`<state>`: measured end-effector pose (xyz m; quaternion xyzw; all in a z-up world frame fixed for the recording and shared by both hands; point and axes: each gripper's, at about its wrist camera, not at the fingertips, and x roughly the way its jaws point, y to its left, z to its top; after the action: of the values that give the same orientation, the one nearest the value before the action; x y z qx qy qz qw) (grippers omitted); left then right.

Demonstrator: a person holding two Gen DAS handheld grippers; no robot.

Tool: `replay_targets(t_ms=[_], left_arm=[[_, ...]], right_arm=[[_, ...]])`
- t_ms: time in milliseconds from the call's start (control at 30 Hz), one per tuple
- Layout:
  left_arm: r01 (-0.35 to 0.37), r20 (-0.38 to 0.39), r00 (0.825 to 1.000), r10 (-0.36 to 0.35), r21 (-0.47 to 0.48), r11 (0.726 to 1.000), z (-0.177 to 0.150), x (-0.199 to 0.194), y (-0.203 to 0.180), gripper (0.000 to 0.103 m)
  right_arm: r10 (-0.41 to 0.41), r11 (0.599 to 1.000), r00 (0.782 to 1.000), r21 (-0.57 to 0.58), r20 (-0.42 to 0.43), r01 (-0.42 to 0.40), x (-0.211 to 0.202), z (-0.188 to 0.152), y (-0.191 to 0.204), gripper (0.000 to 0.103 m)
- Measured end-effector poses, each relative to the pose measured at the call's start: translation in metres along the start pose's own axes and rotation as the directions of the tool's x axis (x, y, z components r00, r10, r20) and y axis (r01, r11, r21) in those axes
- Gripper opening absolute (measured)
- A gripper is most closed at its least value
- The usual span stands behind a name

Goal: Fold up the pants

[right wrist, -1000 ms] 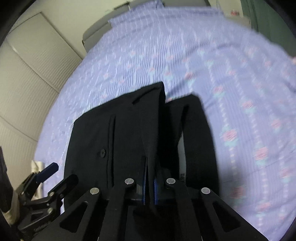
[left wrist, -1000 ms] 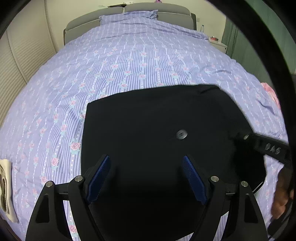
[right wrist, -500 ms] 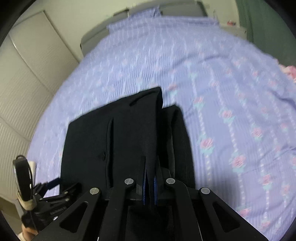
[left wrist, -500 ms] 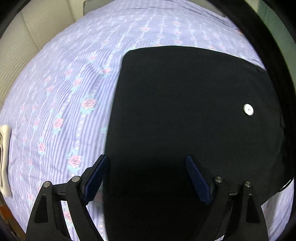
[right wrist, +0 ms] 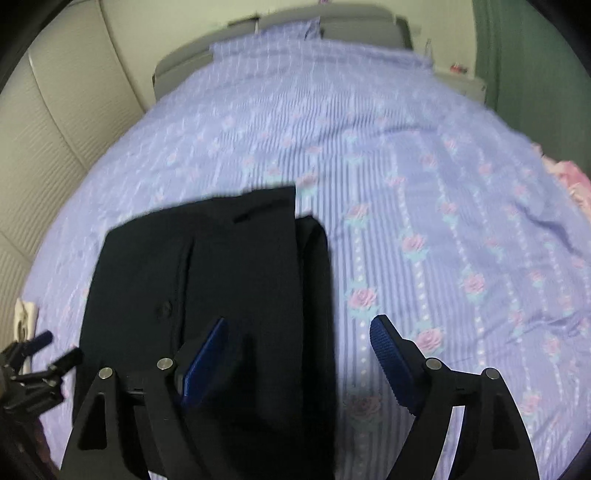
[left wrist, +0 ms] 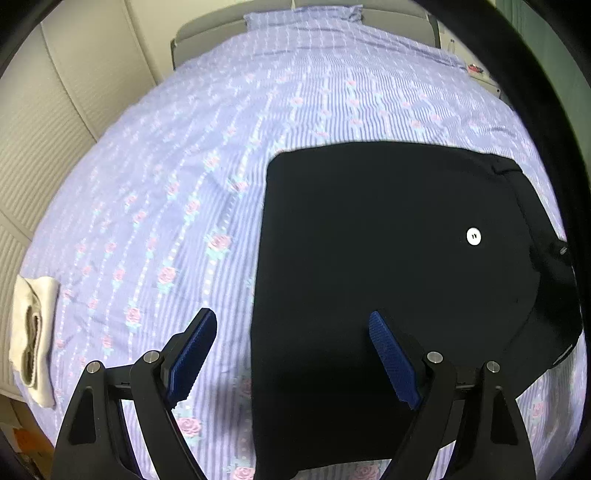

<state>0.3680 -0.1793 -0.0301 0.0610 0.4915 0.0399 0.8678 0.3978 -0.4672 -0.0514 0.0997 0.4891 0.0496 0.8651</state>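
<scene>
Black pants [left wrist: 369,258] lie folded into a flat rectangle on the purple flowered bedspread [left wrist: 184,184], a white button [left wrist: 473,236] on top near their right side. My left gripper [left wrist: 291,350] hangs open above the pants' left edge, one finger over the bedspread and one over the cloth. In the right wrist view the pants [right wrist: 240,277] show a narrow folded strip along their right side. My right gripper [right wrist: 299,354] is opening its jaws above that right edge, the pads clear of the cloth. The left gripper [right wrist: 40,354] shows at the lower left there.
A white cloth item [left wrist: 33,332] lies at the bed's left edge. Something pink [right wrist: 576,184] sits at the bed's right side. A grey headboard [left wrist: 221,26] and a pillow stand at the far end, panelled wardrobe doors on the left.
The right gripper was shut on the pants' right fold and has let go, jaws now wide. The left gripper has shifted left, from over the pants' middle to their left edge.
</scene>
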Motion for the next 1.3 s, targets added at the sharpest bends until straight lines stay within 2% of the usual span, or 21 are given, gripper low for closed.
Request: replay_targets(t_ms=[167, 333, 467, 567, 633, 733, 800, 867, 933, 1033, 1100, 1133, 1200, 1233, 1300], left_arm=[[-0.032, 0.025, 0.999, 0.031, 0.027, 0.999, 0.003, 0.001, -0.001, 0.085], [-0.014, 0.002, 1.000, 0.014, -0.014, 1.000, 0.003, 0.005, 0.004, 0.085], [-0.009, -0.013, 1.000, 0.008, -0.019, 1.000, -0.001, 0.006, 0.000, 0.085], [-0.007, -0.009, 1.000, 0.007, 0.002, 1.000, -0.006, 0.002, -0.008, 0.085], [0.001, 0.002, 1.000, -0.001, 0.010, 1.000, -0.007, -0.001, -0.012, 0.085], [0.018, -0.004, 1.000, -0.018, -0.007, 1.000, -0.009, -0.003, -0.017, 0.085], [0.022, -0.015, 1.000, -0.022, -0.022, 1.000, -0.006, 0.000, -0.013, 0.085], [0.045, -0.012, 0.999, -0.045, -0.030, 0.999, -0.003, 0.002, -0.007, 0.085], [0.066, -0.013, 0.998, -0.067, -0.043, 0.997, -0.003, 0.000, -0.001, 0.085], [0.131, -0.027, 0.991, -0.134, -0.083, 0.988, -0.003, 0.004, 0.024, 0.086], [0.193, -0.037, 0.979, -0.201, -0.153, 0.969, -0.003, 0.007, 0.046, 0.088], [0.241, -0.036, 0.967, -0.254, -0.207, 0.948, -0.003, 0.011, 0.061, 0.092], [0.291, -0.048, 0.949, -0.311, -0.242, 0.926, -0.001, 0.021, 0.077, 0.093], [0.301, -0.056, 0.945, -0.321, -0.230, 0.926, 0.000, 0.025, 0.077, 0.093], [0.363, -0.075, 0.922, -0.379, -0.171, 0.916, 0.004, 0.034, 0.070, 0.092]], right_arm=[[0.102, 0.989, 0.992, 0.114, -0.078, -0.093, 0.023, -0.011, -0.023, 0.080], [0.268, 0.922, 0.961, 0.306, -0.071, -0.235, 0.032, -0.028, -0.051, 0.080], [0.333, 0.906, 0.939, 0.304, -0.088, -0.293, 0.036, -0.036, -0.050, 0.080], [0.398, 0.888, 0.910, 0.296, -0.116, -0.351, 0.041, -0.034, -0.047, 0.080], [0.469, 0.861, 0.873, 0.294, -0.138, -0.415, 0.046, -0.029, -0.042, 0.077], [0.471, 0.863, 0.868, 0.286, -0.156, -0.417, 0.059, -0.023, -0.040, 0.072], [0.485, 0.841, 0.864, 0.343, -0.138, -0.418, 0.061, -0.023, -0.044, 0.068], [0.469, 0.844, 0.874, 0.354, -0.124, -0.403, 0.056, -0.025, -0.043, 0.058], [0.446, 0.849, 0.889, 0.363, -0.101, -0.385, 0.046, -0.029, -0.042, 0.043], [0.316, 0.912, 0.941, 0.311, -0.118, -0.267, 0.031, -0.030, -0.026, 0.037], [0.159, 0.977, 0.979, 0.166, -0.129, -0.136, 0.022, -0.026, 0.002, 0.035], [0.092, 0.992, 0.987, 0.097, -0.130, -0.080, 0.020, -0.026, 0.014, 0.035], [0.019, 1.000, 0.991, 0.023, -0.131, -0.016, 0.021, -0.028, 0.026, 0.035], [-0.014, 1.000, 0.991, -0.016, -0.130, 0.012, 0.022, -0.029, 0.031, 0.034], [-0.031, 0.999, 0.991, -0.037, -0.128, 0.027, 0.020, -0.029, 0.032, 0.034]])
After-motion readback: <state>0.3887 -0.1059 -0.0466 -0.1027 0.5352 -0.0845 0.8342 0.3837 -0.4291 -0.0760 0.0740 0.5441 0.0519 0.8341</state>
